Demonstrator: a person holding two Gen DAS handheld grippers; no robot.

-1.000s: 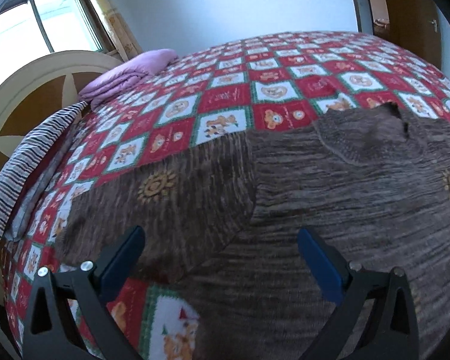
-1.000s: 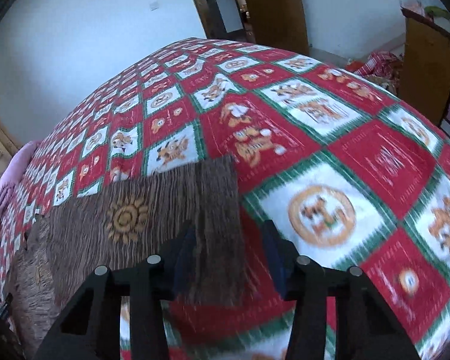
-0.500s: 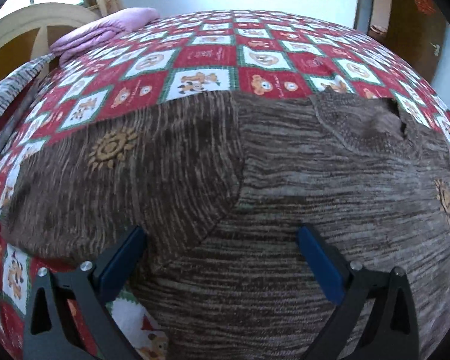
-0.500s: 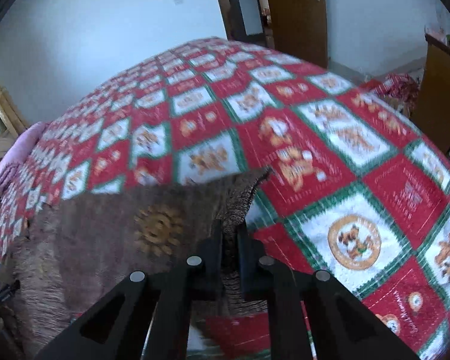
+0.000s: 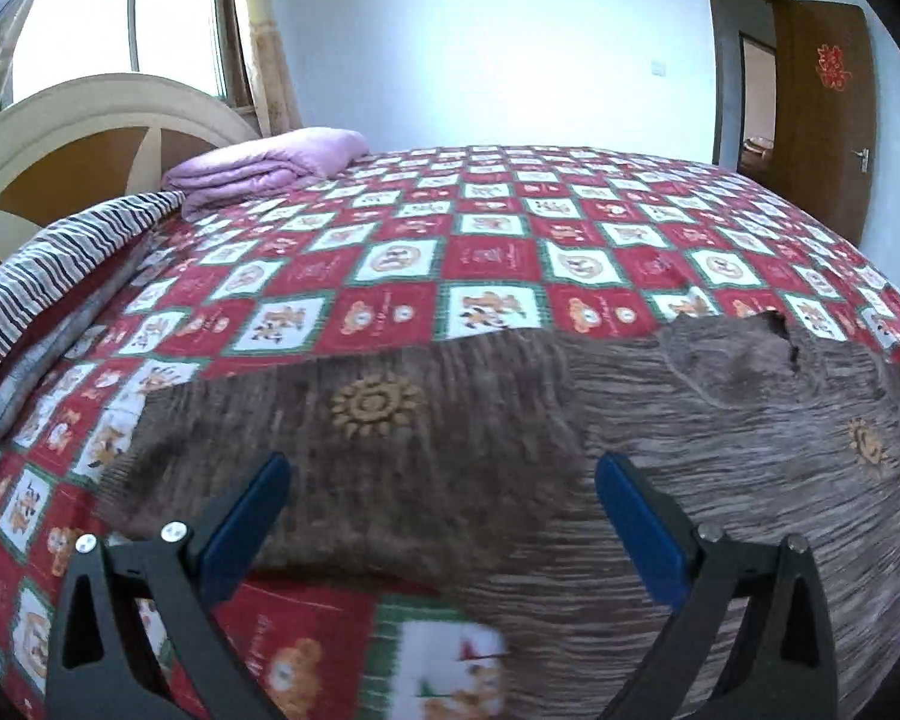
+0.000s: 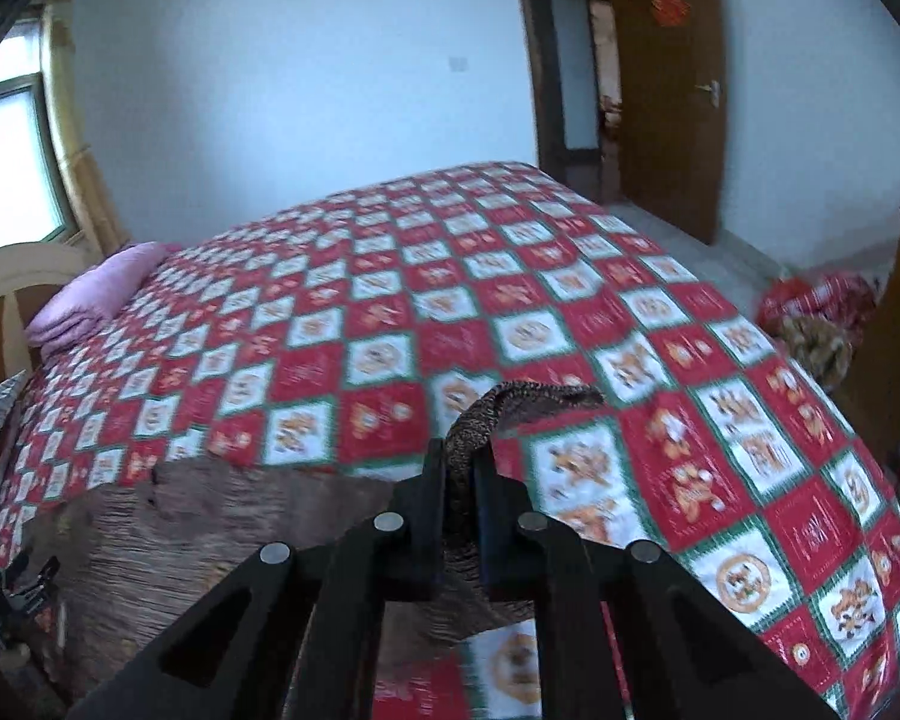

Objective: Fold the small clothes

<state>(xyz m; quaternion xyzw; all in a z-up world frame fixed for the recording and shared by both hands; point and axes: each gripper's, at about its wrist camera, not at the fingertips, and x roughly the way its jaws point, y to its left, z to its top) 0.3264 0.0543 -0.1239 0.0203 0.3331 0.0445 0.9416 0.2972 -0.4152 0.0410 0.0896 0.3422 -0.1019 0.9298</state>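
A brown knitted sweater (image 5: 660,480) with small sun motifs lies spread on the red, white and green checked bedspread (image 5: 486,252). My left gripper (image 5: 444,510) is open and empty, hovering just above the sweater's left sleeve. My right gripper (image 6: 459,468) is shut on the end of the sweater's other sleeve (image 6: 510,402), which sticks up out of the jaws, lifted off the bed. The sweater's body (image 6: 210,534) lies to the lower left in the right wrist view.
A folded lilac blanket (image 5: 264,165) and a striped pillow (image 5: 60,258) lie by the headboard (image 5: 90,138) at the left. A wooden door (image 6: 672,90) stands open behind the bed. A heap of red cloth (image 6: 816,312) lies on the floor at the right.
My right gripper closed on the sleeve end and lifted it. My left gripper stayed open and tilted back up over the left sleeve.
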